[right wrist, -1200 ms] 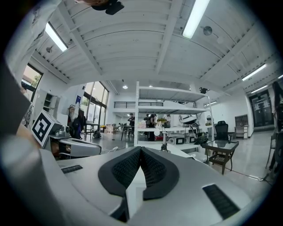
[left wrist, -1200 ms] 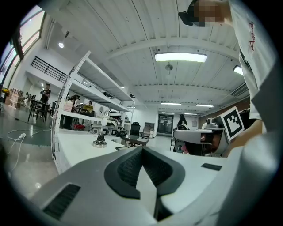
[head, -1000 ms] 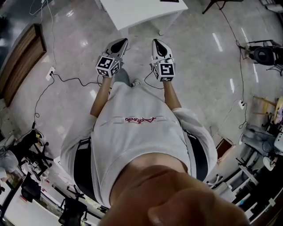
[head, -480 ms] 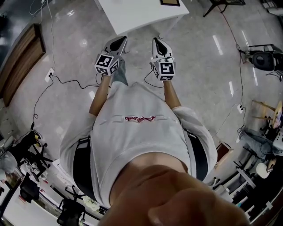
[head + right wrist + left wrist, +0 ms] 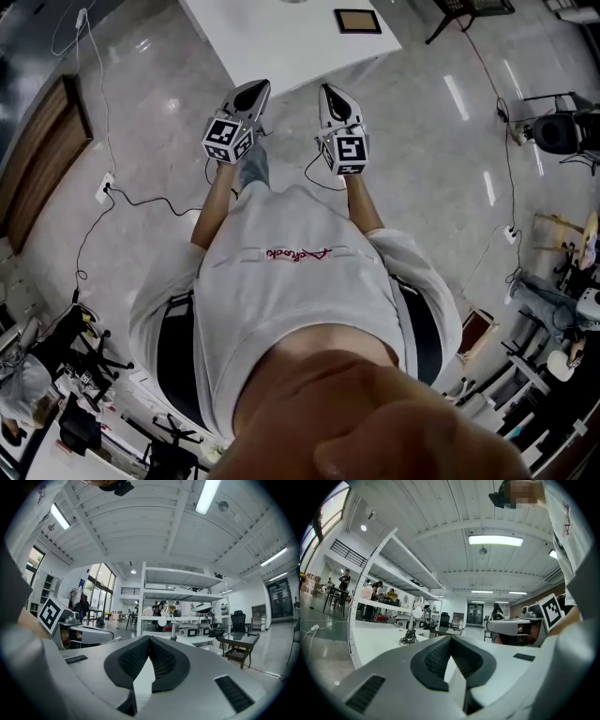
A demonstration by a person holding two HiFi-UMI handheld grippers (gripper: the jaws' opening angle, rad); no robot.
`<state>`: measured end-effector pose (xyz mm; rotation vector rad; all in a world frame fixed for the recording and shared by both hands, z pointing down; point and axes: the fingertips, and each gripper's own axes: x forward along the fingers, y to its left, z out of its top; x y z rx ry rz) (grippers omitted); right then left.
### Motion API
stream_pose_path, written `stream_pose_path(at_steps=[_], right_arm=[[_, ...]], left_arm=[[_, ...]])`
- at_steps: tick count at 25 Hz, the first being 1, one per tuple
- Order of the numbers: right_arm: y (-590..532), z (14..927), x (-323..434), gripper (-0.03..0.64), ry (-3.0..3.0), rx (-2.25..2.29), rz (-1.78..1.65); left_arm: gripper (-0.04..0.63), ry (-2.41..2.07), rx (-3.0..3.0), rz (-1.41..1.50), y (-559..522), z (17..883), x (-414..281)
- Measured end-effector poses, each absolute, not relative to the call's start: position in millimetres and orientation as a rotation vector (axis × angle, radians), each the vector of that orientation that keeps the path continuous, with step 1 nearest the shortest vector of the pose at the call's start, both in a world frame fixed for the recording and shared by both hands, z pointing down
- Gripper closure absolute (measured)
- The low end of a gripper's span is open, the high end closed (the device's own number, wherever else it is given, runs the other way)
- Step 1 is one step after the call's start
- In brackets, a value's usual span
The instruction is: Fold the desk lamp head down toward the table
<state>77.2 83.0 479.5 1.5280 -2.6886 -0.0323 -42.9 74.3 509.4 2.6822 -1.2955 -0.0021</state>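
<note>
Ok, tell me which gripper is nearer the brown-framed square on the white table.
Right. In the head view the right gripper sits below and slightly left of the brown-framed square; the left gripper is farther left still.

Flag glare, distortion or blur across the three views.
Head view: ceiling-light streaks glare on the glossy floor; straight lines curve near the edges. Left gripper view: strong fisheye, ceiling light blown out, lamp tiny. Right gripper view: fisheye bows the shelf rack.
</note>
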Motion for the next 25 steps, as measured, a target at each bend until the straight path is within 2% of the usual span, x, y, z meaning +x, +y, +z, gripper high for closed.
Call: stream_pose_path(at_steps=[9, 25], right_arm=[[5.4, 491.0, 53.4, 0.591, -2.614, 1.572, 0.019], [-134.4, 452.3, 40.4, 0.589, -2.462, 1.783, -0.002]], left_arm=[[0.571, -1.236, 2.664, 0.006, -7.4, 521.8, -71.4], [0.569, -1.041, 2.759, 0.038, -177.0, 499.2, -98.0]])
